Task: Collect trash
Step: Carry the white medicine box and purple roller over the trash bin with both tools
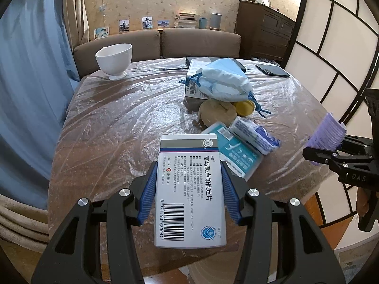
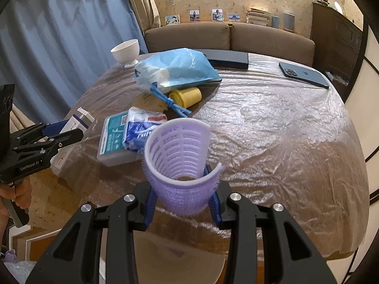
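Left gripper (image 1: 188, 189) clamped across light, crushable medicine box (image 1: 189, 189), lifted over near table edge; best held by long sides. Right gripper (image 2: 181, 197) squeezing soft, bristly purple hair roller (image 2: 181, 163); grips easily, deforms.

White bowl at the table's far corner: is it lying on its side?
No, the white bowl stands upright on its foot, its open rim facing up.
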`<act>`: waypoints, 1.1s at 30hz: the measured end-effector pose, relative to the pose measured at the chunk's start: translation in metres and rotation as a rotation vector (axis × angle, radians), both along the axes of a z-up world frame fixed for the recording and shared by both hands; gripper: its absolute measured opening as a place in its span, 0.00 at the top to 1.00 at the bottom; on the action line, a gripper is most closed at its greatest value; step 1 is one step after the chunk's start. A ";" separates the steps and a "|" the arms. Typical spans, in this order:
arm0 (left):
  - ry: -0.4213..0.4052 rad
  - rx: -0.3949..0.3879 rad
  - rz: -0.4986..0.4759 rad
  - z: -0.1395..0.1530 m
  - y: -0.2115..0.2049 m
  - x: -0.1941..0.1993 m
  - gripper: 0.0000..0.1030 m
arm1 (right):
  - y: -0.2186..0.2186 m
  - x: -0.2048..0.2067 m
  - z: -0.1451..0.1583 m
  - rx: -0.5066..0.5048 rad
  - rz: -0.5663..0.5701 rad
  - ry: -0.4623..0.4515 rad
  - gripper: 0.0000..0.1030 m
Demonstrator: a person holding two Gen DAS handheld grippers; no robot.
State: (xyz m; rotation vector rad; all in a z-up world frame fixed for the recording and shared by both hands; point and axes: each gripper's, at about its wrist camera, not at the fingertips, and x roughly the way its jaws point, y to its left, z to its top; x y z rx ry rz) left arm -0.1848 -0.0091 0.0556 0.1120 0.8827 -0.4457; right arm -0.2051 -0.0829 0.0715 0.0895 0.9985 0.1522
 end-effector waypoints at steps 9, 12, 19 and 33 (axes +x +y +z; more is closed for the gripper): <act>0.017 0.005 -0.055 -0.002 -0.008 -0.023 0.50 | 0.012 -0.019 -0.001 -0.014 0.040 0.022 0.64; 0.025 0.006 -0.076 -0.004 -0.012 -0.030 0.50 | 0.016 -0.026 -0.002 -0.010 0.050 0.030 0.64; 0.042 0.009 -0.117 -0.008 -0.020 -0.043 0.50 | 0.022 -0.036 -0.005 -0.006 0.073 0.056 0.64; 0.052 0.017 -0.182 -0.013 -0.028 -0.060 0.50 | 0.034 -0.048 -0.013 0.005 0.118 0.094 0.64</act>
